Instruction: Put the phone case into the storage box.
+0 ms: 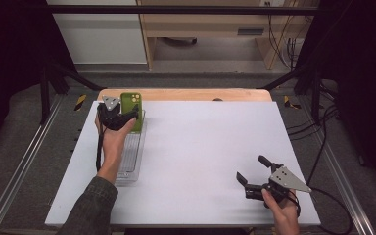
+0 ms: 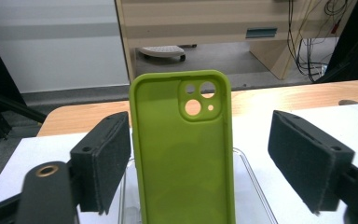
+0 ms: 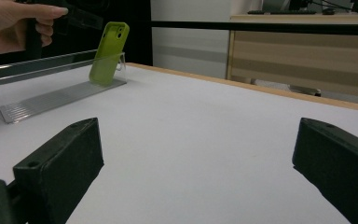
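Note:
A lime-green phone case (image 1: 132, 105) stands upright, leaning against the far end of a clear plastic tray (image 1: 129, 169) at the table's left. My left gripper (image 1: 127, 118) reaches over that tray from the near side. In the left gripper view the case (image 2: 182, 158) stands between the open jaws of the left gripper (image 2: 200, 130). The left pad is close beside the case's edge and the right pad stands well apart from it. My right gripper (image 1: 250, 167) hovers at the near right of the table, open with nothing between its jaws. The right gripper view shows the case (image 3: 107, 51) far off.
A white board (image 1: 200, 147) covers the table, with a wooden edge (image 1: 186, 94) showing at the back. Black frame bars (image 1: 54, 78) and cables (image 1: 323, 122) flank the table. A wooden cabinet (image 1: 200, 29) stands on the floor beyond.

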`<state>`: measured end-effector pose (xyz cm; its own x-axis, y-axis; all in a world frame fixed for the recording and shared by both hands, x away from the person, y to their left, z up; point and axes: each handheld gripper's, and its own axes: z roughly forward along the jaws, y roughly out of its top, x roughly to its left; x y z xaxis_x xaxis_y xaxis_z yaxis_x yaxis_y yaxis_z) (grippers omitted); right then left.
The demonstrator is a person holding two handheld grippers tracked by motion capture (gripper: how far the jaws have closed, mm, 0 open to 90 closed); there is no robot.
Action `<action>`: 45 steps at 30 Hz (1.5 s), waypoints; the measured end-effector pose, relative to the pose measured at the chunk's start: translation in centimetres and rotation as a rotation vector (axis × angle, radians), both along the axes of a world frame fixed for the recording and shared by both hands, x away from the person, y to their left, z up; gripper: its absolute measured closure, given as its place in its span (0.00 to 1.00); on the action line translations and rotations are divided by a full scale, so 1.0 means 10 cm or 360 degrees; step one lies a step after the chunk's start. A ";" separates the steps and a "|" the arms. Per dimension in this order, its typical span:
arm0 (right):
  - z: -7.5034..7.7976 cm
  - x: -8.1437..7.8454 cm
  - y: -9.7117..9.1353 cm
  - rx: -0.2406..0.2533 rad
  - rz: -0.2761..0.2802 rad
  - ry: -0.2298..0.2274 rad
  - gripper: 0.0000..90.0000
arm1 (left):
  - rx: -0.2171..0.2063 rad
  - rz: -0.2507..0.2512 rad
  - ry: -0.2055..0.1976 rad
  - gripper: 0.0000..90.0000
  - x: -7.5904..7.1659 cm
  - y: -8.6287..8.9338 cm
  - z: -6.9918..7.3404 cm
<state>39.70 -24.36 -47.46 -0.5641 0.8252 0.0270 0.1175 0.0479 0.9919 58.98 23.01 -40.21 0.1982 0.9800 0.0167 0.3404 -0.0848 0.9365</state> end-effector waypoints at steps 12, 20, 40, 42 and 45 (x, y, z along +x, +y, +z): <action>0.00 0.00 0.01 -0.0003 0.0003 0.0005 0.02 | -0.0015 -0.0041 -0.0001 0.17 -0.01 -0.02 0.01; 0.00 0.00 0.01 -0.0004 0.0008 0.0006 0.02 | -0.0019 -0.0080 0.0002 0.14 -0.03 -0.06 0.01; 0.00 0.00 0.01 -0.0008 0.0011 0.0005 0.02 | -0.0034 -0.0249 0.0016 0.06 -0.13 -0.30 0.08; 0.00 0.00 0.01 -0.0009 0.0012 0.0005 0.02 | -0.0030 -0.0264 0.0017 0.05 -0.14 -0.32 0.09; 0.00 0.00 0.01 -0.0009 0.0015 0.0004 0.02 | -0.0027 -0.0291 0.0020 0.05 -0.16 -0.34 0.10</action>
<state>39.71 -24.23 -47.51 -0.5718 0.8201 0.0240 0.1197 0.0544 0.9913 57.41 19.59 -39.23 0.3734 0.9277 -0.0033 0.3326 -0.1305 0.9340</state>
